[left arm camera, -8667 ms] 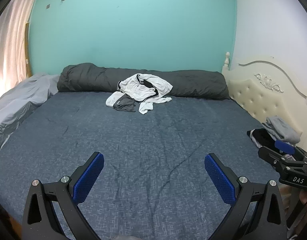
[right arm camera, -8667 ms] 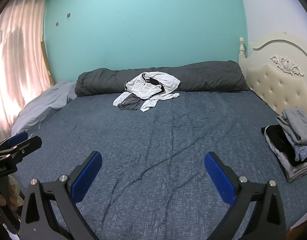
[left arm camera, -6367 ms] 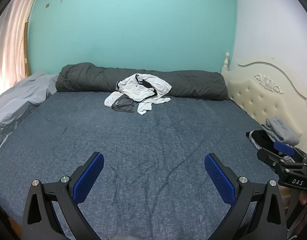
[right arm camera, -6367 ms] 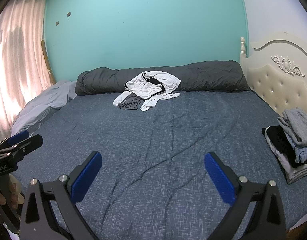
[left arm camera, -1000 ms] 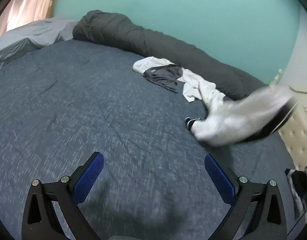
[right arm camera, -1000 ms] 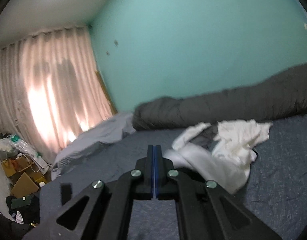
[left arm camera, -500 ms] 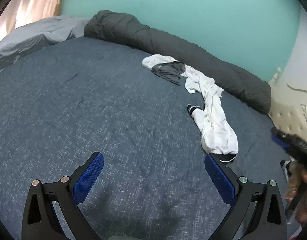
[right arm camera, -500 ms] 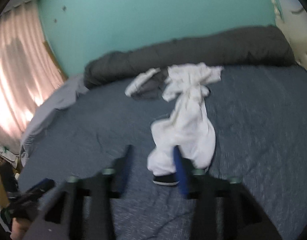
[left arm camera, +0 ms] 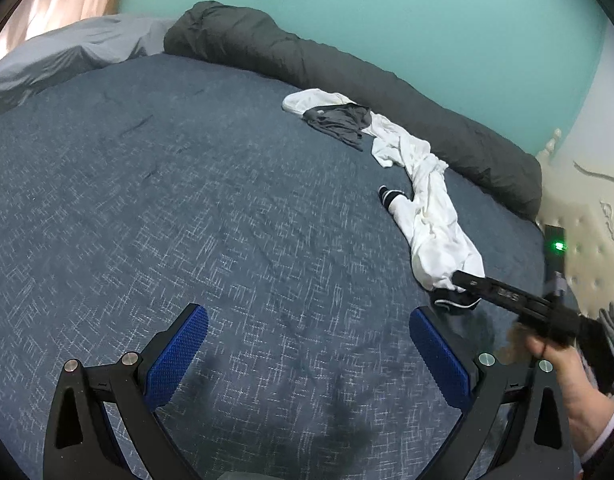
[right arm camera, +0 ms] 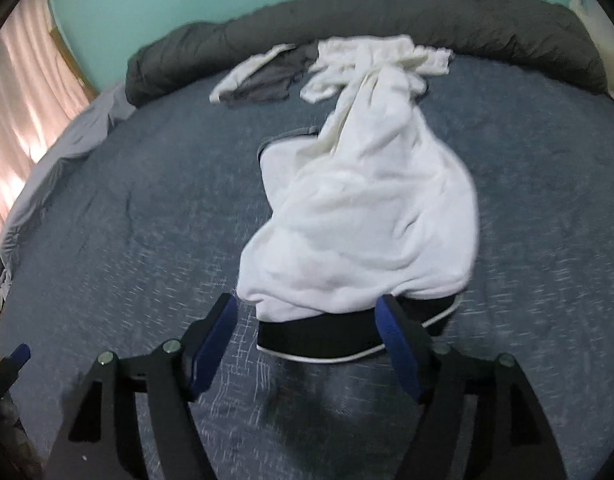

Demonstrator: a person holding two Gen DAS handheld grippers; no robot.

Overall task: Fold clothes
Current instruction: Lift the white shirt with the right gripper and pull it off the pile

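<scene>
The right gripper [right arm camera: 307,336] hangs low over the bed [right arm camera: 127,260] with its blue-padded fingers [right arm camera: 399,352] spread apart and nothing between them but the near end of a white garment [right arm camera: 367,216]. The garment's black hem band [right arm camera: 331,336], edged with a white stripe, lies on the bedcover in the gap between the fingertips; whether either pad touches it cannot be told through the blur. From there the white cloth runs away from the gripper in a long, bunched strip.

The left gripper [left arm camera: 307,344] is also spread wide and empty, hovering above bare blue bedcover, with the white garment [left arm camera: 435,232] well off to its right. In that view the right gripper [left arm camera: 471,282] reaches in from the right edge, held by a hand [left arm camera: 563,364].

Broad bare bedcover lies to the left of the garment. Farther on, its far end meets a small heap of white and grey clothes [left arm camera: 339,120], and behind that a rolled dark grey duvet [left arm camera: 387,80] lies along the teal wall [left arm camera: 387,8].
</scene>
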